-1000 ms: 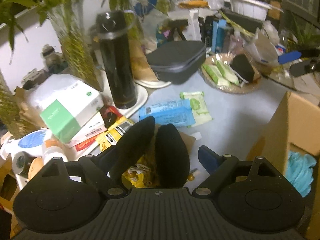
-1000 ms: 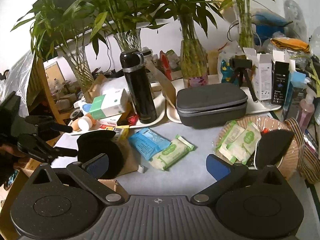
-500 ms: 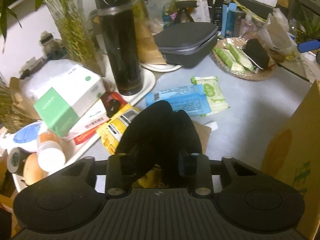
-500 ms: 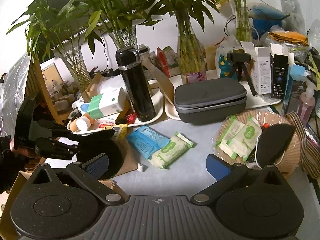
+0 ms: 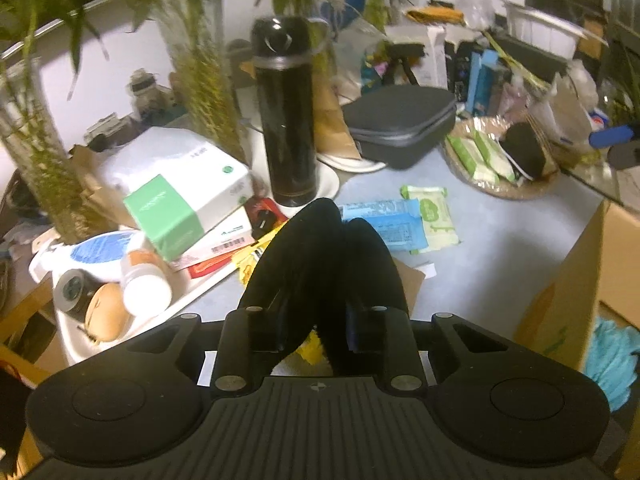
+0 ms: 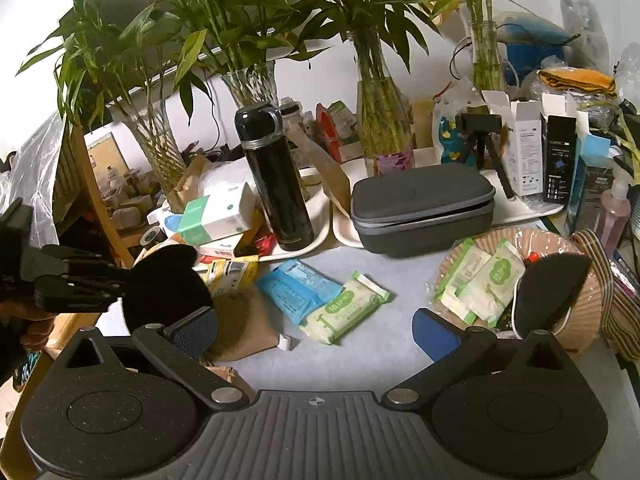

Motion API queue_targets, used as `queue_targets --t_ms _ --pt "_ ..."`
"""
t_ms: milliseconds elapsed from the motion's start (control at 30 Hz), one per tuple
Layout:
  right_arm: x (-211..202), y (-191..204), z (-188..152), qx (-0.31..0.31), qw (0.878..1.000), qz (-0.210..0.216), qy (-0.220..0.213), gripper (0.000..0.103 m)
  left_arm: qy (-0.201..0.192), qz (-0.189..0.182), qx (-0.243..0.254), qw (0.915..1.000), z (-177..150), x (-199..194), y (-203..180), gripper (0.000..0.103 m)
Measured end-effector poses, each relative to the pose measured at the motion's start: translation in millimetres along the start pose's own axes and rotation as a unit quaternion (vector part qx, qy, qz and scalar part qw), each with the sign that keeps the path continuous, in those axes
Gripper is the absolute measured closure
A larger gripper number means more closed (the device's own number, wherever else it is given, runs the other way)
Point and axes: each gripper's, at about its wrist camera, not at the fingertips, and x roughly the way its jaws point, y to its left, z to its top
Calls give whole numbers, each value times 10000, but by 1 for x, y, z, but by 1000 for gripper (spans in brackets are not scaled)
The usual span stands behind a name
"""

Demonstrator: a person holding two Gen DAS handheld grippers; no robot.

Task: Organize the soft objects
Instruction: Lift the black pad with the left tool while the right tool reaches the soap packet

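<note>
Bench [image 6: 384, 280] surface, pale grey-blue, carries everything, with vases of bamboo along its far edge. Next in size, a grey zip case [image 6: 420, 208] sits at about one o'clock in the right wrist view, half on a white tray. At eleven o'clock a black flask [image 6: 276, 184] stands upright on another tray, beside a green-and-white box [image 6: 218, 216]. At three o'clock a woven basket [image 6: 576, 320] holds two green wipe packs and a black eye mask [image 6: 548, 292] that leans on its rim. At the centre, a blue pack [image 6: 298, 288] lies touching a green wipe pack [image 6: 344, 308]. The left gripper [image 5: 320, 320] has its jaws closed tight on a folded black soft pad [image 5: 320, 264], held above the clutter at the bench's near-left edge; the right wrist view shows that pad at nine o'clock. The right gripper [image 6: 316, 324] hangs with jaws spread wide, holding nothing.
</note>
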Motion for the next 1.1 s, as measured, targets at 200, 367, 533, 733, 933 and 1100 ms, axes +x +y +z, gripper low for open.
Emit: queue_targets --t_ms 200,367,533,733,933,1100 --pt "0 0 0 -37 10000 -41 -32 0 -173 483 -145 9986 -1 -27 -4 77" --pt "2 1 1 -110 9999 -74 -17 0 -423 809 -333 9953 -5 -53 -7 77" --pt "9 1 3 -252 9996 -97 61 0 -572 1078 -531 9911 -13 -71 -9 77" --pt "28 1 9 -635 9976 -148 252 0 -710 1307 -1010 9837 -26 -88 -4 77" --pt "59 -3 18 -1147 9927 -31 374 0 -777 1325 -1415 9780 -43 -100 5 77" --pt "101 -5 18 -1619 9849 64 616 0 -791 1287 -1657 9745 -55 -107 10 77"
